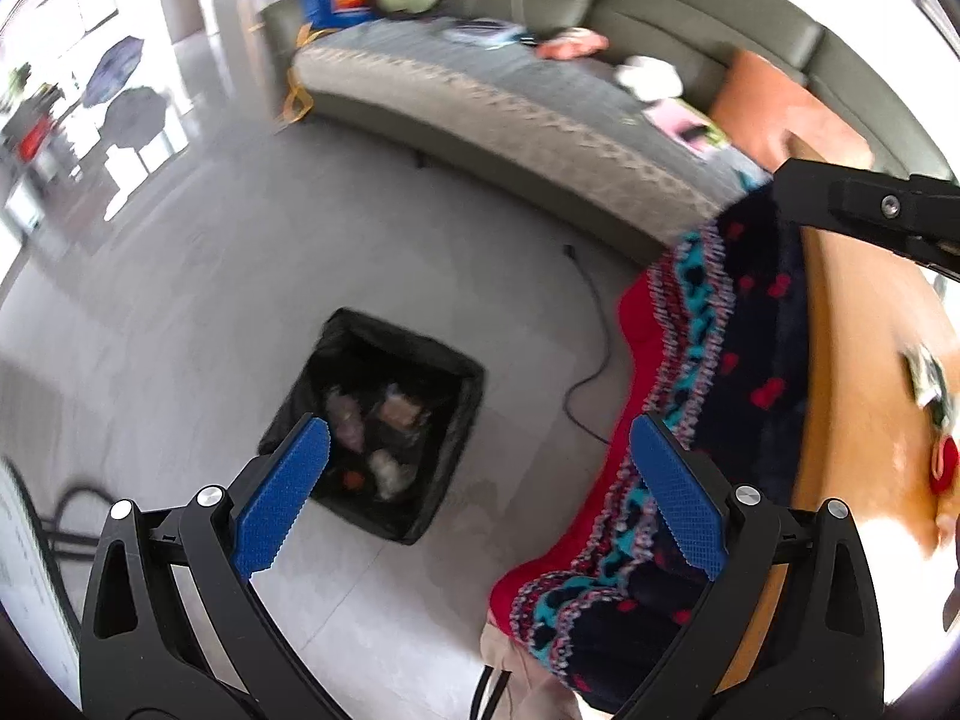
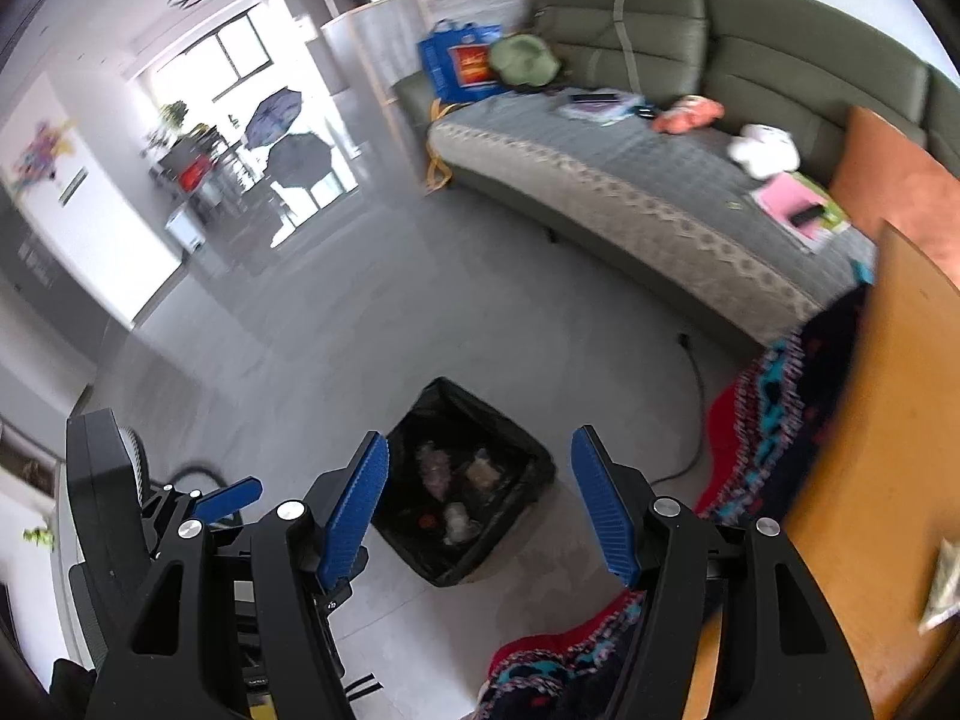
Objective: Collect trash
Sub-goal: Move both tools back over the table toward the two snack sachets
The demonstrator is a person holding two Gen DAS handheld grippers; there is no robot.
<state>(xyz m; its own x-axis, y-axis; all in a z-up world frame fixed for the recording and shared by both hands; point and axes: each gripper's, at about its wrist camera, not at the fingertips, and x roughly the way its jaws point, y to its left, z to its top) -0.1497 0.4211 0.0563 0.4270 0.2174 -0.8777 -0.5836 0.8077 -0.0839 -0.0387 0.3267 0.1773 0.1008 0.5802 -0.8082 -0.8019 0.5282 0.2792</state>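
- Left wrist view: the left gripper (image 1: 480, 438) points down at the grey tiled floor (image 1: 180, 312). Its two blue pads (image 1: 282, 498) stand wide apart with nothing between them.
- Beyond the pads a bin with a black liner (image 1: 375, 429) stands on the floor, open at the top. Several crumpled pieces of trash (image 1: 390, 468) lie at its bottom, along with a small red bit; details are blurred.
- A black cable (image 1: 591, 354) runs over the floor between the bin and a patterned blanket (image 1: 708, 372), red, dark blue and teal, which hangs over the edge of a wooden table (image 1: 852, 360).
- On the tabletop near the right edge lie a wrapper-like scrap (image 1: 927, 375) and a red object (image 1: 945, 462), both blurred.
- A black part of the right gripper (image 1: 870, 210) enters from the right, above the table. A grey-green sofa (image 1: 540, 108) with assorted items stands behind.
- Right wrist view: the right gripper (image 2: 480, 510) also points down toward the same bin (image 2: 462, 480); its blue pads (image 2: 354, 510) are spread and hold nothing.
- The trash (image 2: 459, 519) sits inside the bin, framed between the pads.
- The left gripper (image 2: 228, 498) shows at lower left, one blue pad visible; its spread cannot be judged here.
- The blanket (image 2: 762, 426) and table (image 2: 870, 450) lie at right; a pale scrap (image 2: 945, 585) rests on the table's edge.
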